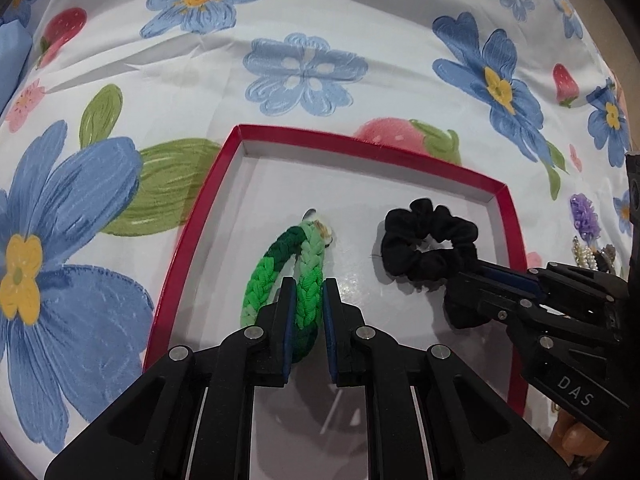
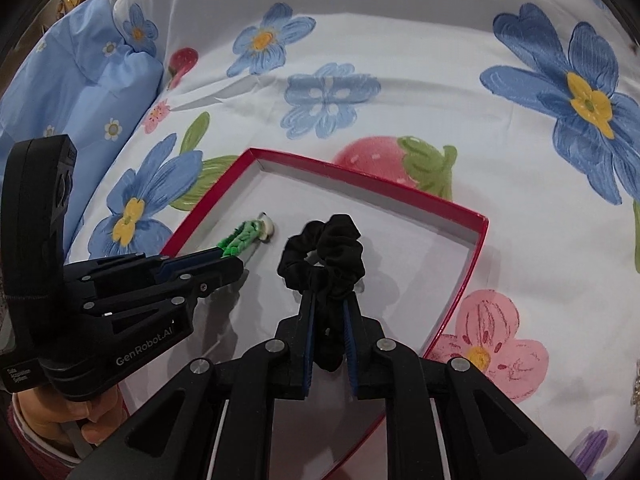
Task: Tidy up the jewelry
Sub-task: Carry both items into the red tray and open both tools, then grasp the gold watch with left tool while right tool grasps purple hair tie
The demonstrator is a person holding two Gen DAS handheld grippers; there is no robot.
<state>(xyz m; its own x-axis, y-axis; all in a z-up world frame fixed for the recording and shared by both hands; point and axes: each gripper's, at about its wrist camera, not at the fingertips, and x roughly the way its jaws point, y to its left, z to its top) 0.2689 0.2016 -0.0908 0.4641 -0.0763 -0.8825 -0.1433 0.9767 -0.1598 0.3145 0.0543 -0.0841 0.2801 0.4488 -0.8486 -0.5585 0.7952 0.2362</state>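
A shallow red box (image 1: 508, 216) with a white inside lies on a flowered sheet; it also shows in the right wrist view (image 2: 476, 248). My left gripper (image 1: 309, 286) is shut on a green braided hair tie (image 1: 276, 268), holding it over the box floor; the tie also shows in the right wrist view (image 2: 240, 240). My right gripper (image 2: 329, 298) is shut on a black scrunchie (image 2: 324, 256) inside the box, to the right of the green tie. The scrunchie also shows in the left wrist view (image 1: 424, 240).
A purple flower hair piece (image 1: 585, 216) and a pearl clip (image 1: 585, 258) lie on the sheet right of the box. A blue pillow (image 2: 80, 80) sits at the far left. The sheet (image 1: 360, 20) stretches beyond the box.
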